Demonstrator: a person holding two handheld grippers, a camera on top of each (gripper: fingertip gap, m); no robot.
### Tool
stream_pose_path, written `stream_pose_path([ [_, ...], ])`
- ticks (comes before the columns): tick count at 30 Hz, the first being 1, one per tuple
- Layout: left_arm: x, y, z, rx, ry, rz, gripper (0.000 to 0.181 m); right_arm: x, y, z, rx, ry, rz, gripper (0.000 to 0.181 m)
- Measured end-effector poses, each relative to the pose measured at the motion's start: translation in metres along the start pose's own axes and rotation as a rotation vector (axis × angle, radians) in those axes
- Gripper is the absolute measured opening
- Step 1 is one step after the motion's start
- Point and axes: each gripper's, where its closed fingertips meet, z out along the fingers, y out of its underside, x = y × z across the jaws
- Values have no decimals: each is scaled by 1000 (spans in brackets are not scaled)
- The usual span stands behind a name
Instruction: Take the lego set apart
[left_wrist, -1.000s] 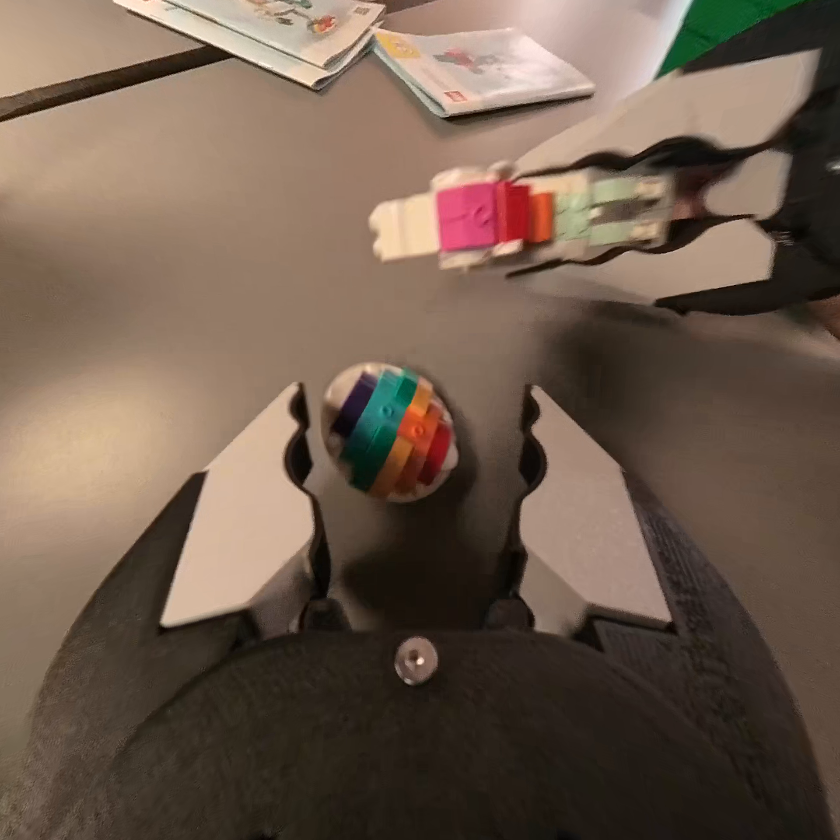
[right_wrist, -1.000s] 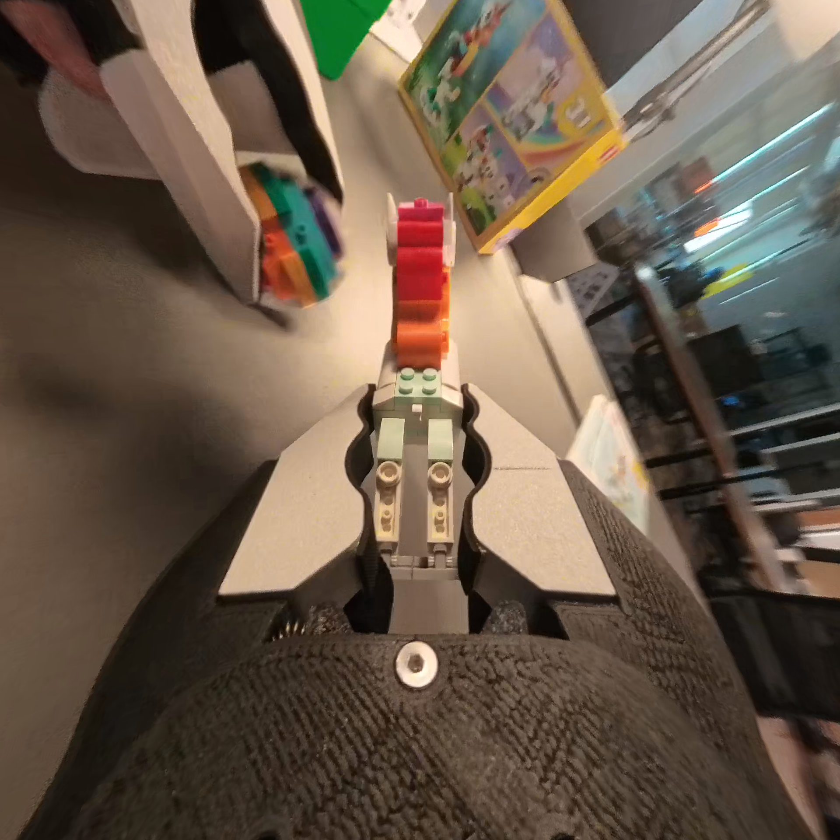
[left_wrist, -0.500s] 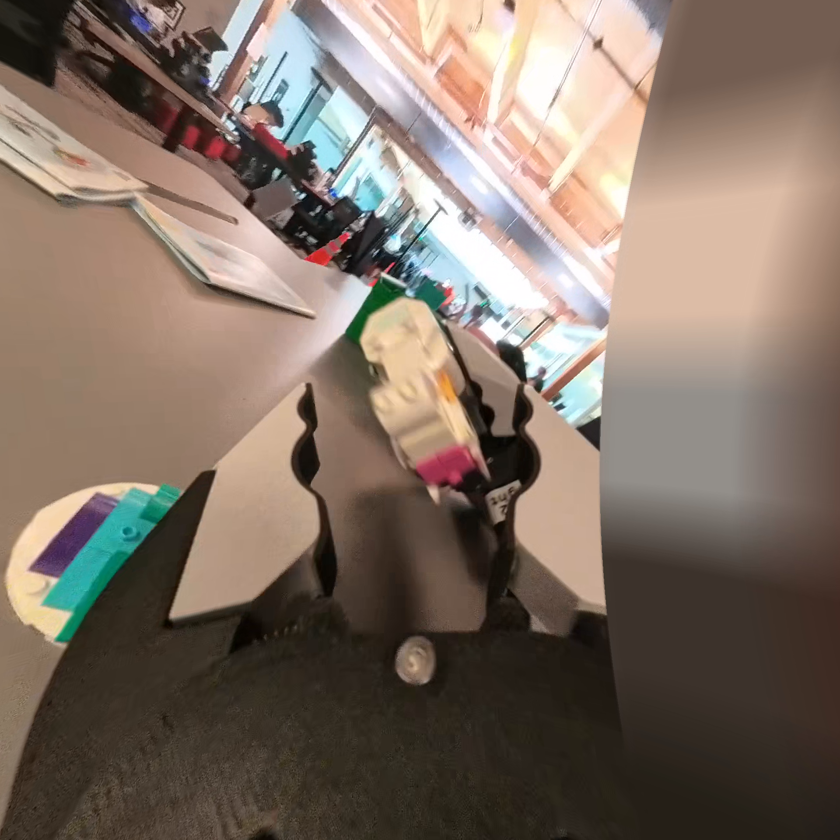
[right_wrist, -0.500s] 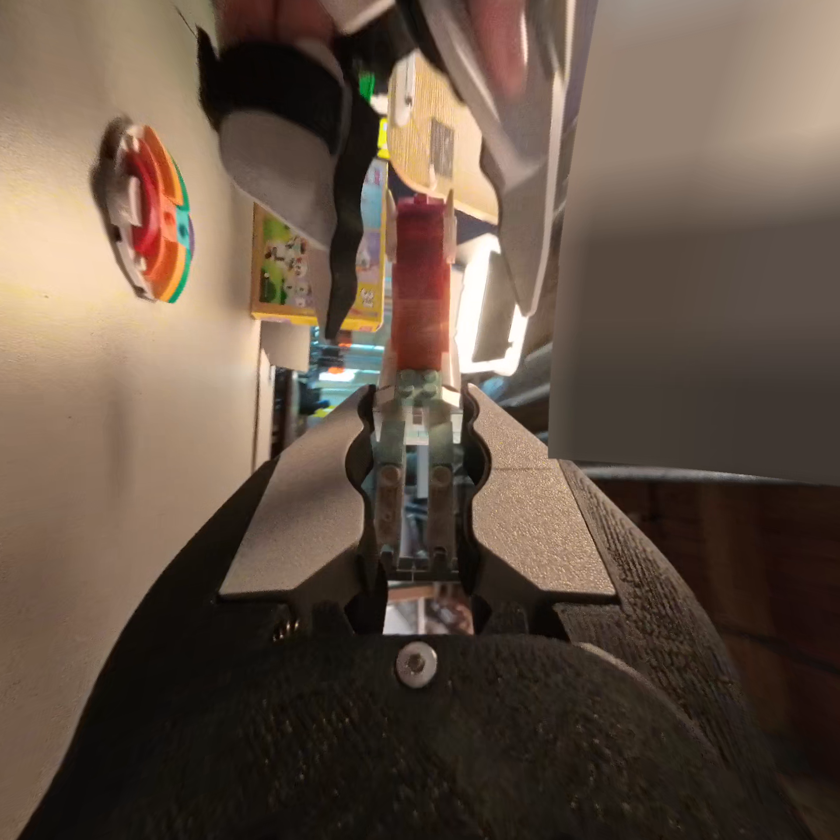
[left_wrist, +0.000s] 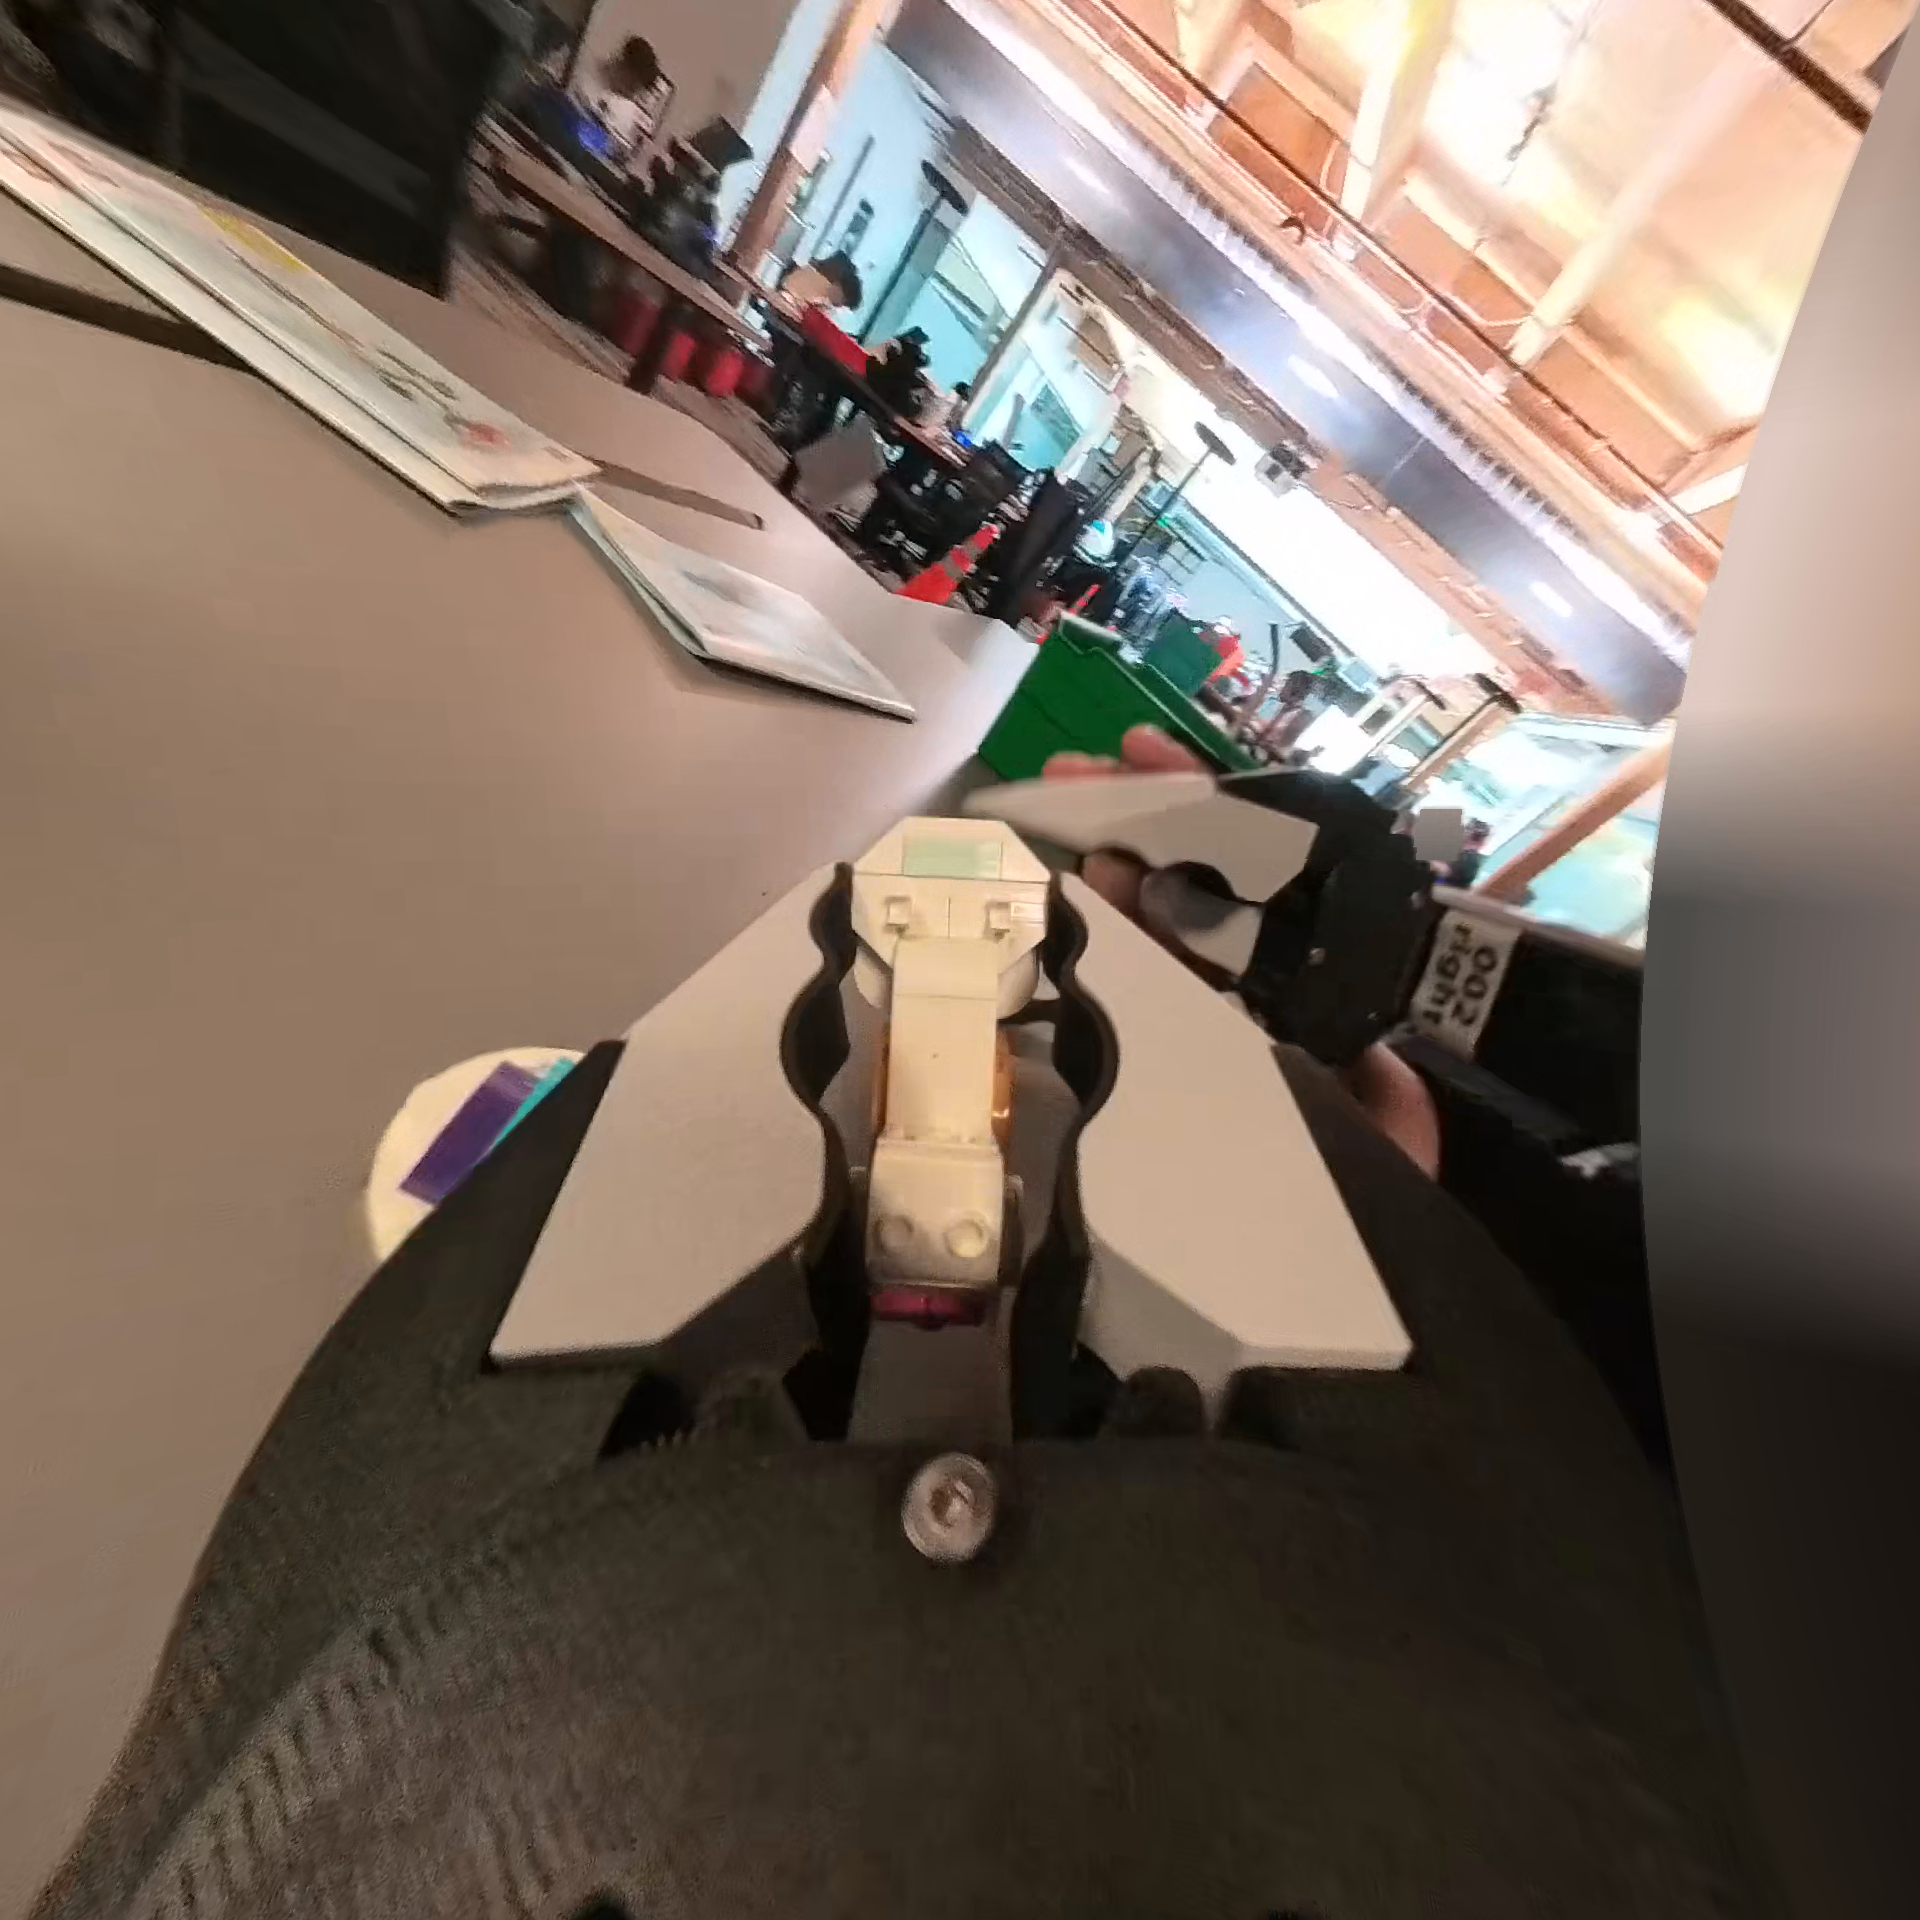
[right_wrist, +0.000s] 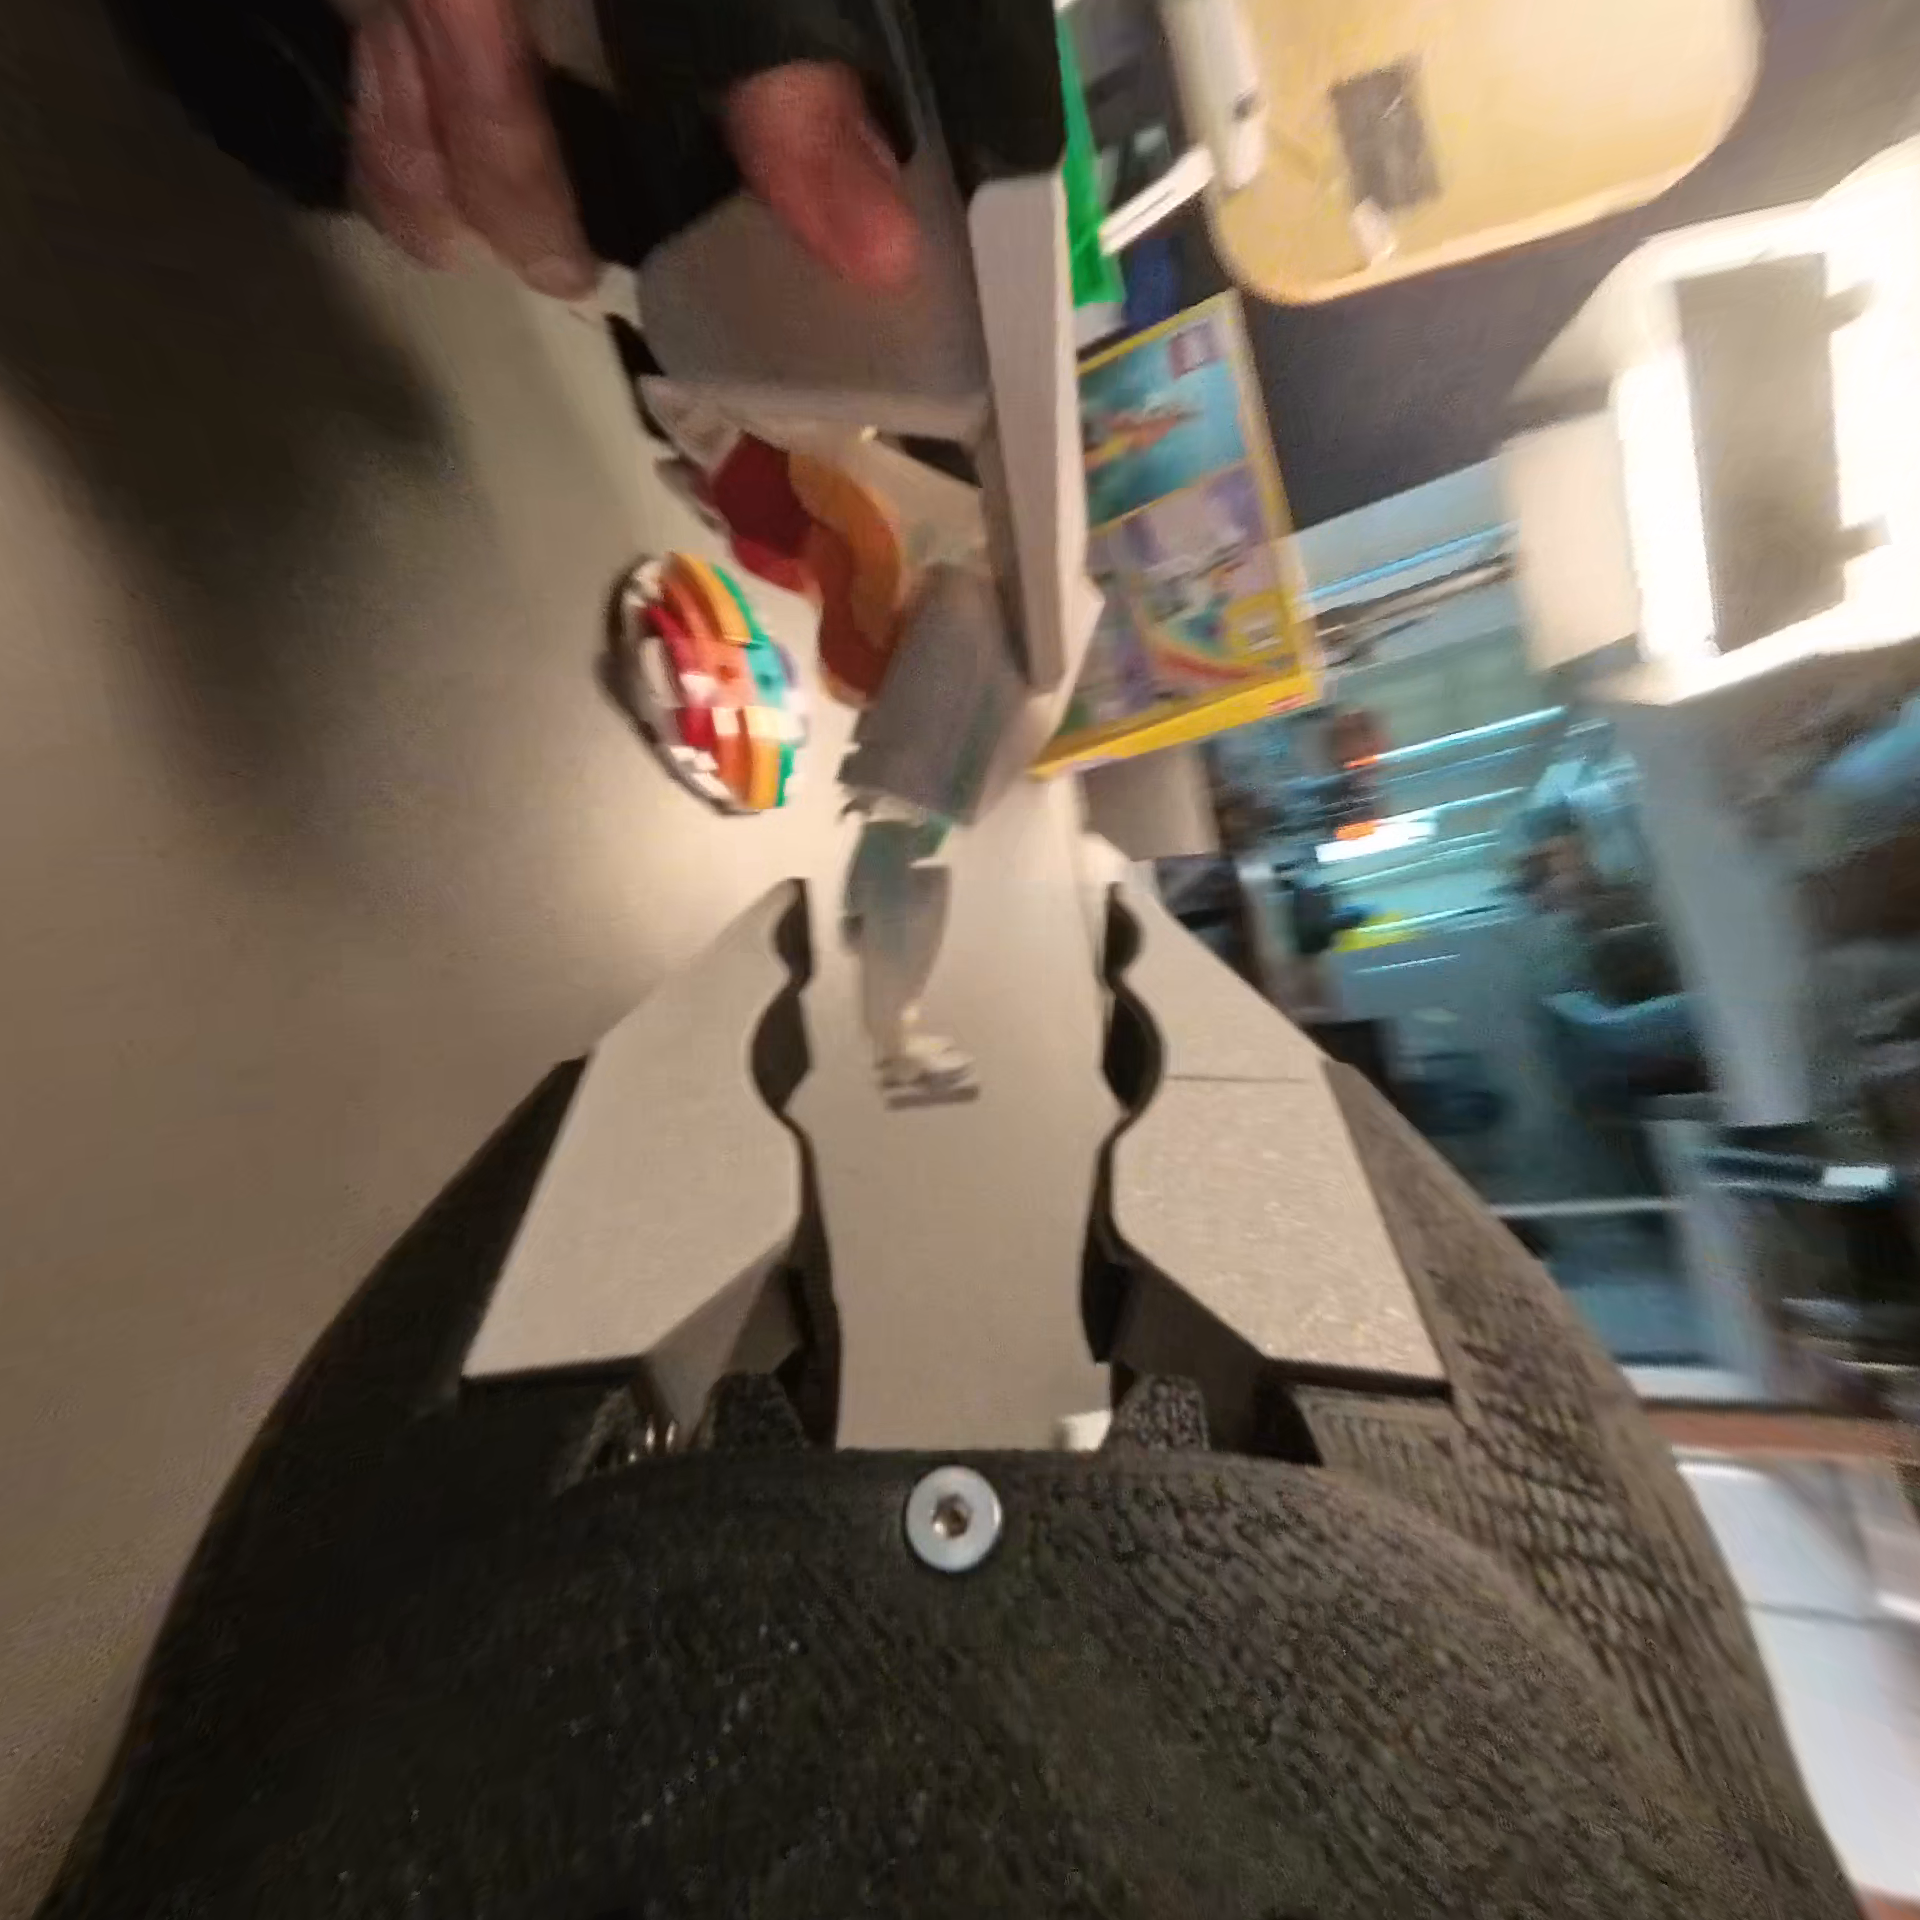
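handover | lego figure (left_wrist: 945, 1039) now in left gripper (left_wrist: 951, 914) (right gripper (right_wrist: 951, 914) released)

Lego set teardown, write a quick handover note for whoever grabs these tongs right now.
Left tongs: shut on the lego figure, held above the table.
Right tongs: open, empty, the figure's legs between their tips.
Rainbow disc: already off, lying on the table.
Left to do: the figure is still assembled, with red and orange pieces attached; pull it apart piece by piece.
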Motion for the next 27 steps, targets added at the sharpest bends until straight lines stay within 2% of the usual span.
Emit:
stream_pose_path([
  [1,-2,-1,-1,4,-22,14,36,-5,1,-1,3,-50,52,39],
  [2,-4,-1,-1,1,-36,25,36,-8,0,-1,11,-71,71,31],
  [6,-2,0,0,-3,-14,2,36,-8,4,2,-40,-26,-65,18],
  [13,8,-8,-5,24,26,51,37,12,-1,-1,-97,125,-214,17],
  [16,14,-4,-3,0,74,12,52,14,-10,-1,-78,168,-290,17],
  [19,15,8,2,-71,101,-16,42,12,-11,0,-106,187,-377,17],
  [21,14,9,0,-115,71,69,39,13,-12,-2,-82,194,-325,17],
  [24,28,-2,-5,-97,103,153,37,29,-25,-10,57,195,-13,16],
  [27,31,-6,-5,-67,62,235,37,34,-25,-12,106,176,130,16],
])
